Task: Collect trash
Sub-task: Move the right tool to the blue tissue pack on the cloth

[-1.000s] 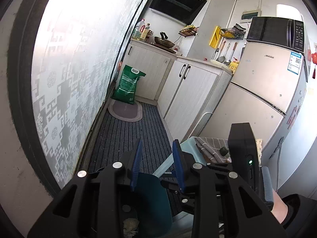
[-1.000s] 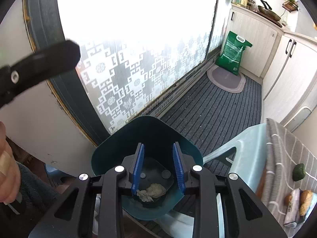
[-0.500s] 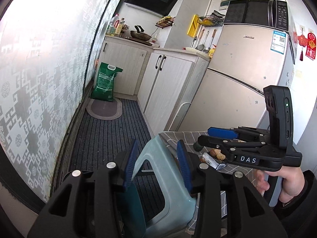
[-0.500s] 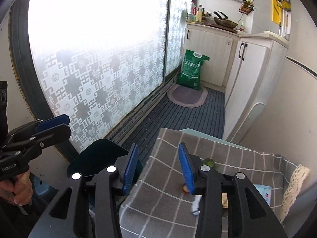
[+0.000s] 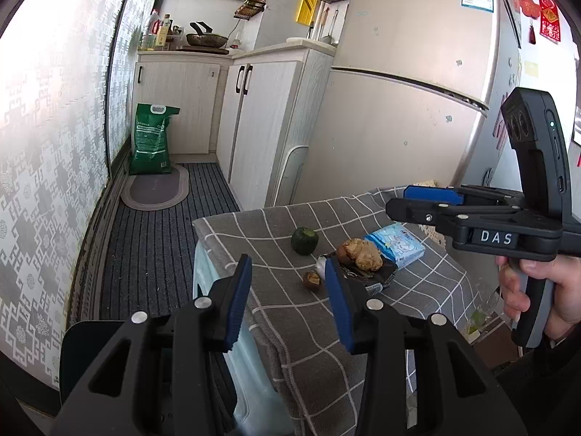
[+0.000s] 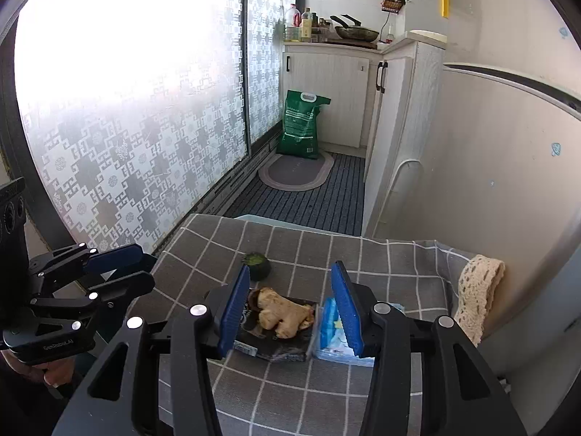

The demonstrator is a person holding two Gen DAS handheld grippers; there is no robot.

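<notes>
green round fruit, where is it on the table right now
The green round fruit sits on the checked tablecloth, toward the window side and apart from the other items, with the ginger piece on its dark wrapper as nearest neighbour.

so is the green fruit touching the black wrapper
Apart. The left wrist view shows bare checked cloth between the green fruit and the black wrapper.

Right tool [image 6: 290, 309] agape above ginger [image 6: 281, 314] on black wrapper [image 6: 276, 345].
</notes>
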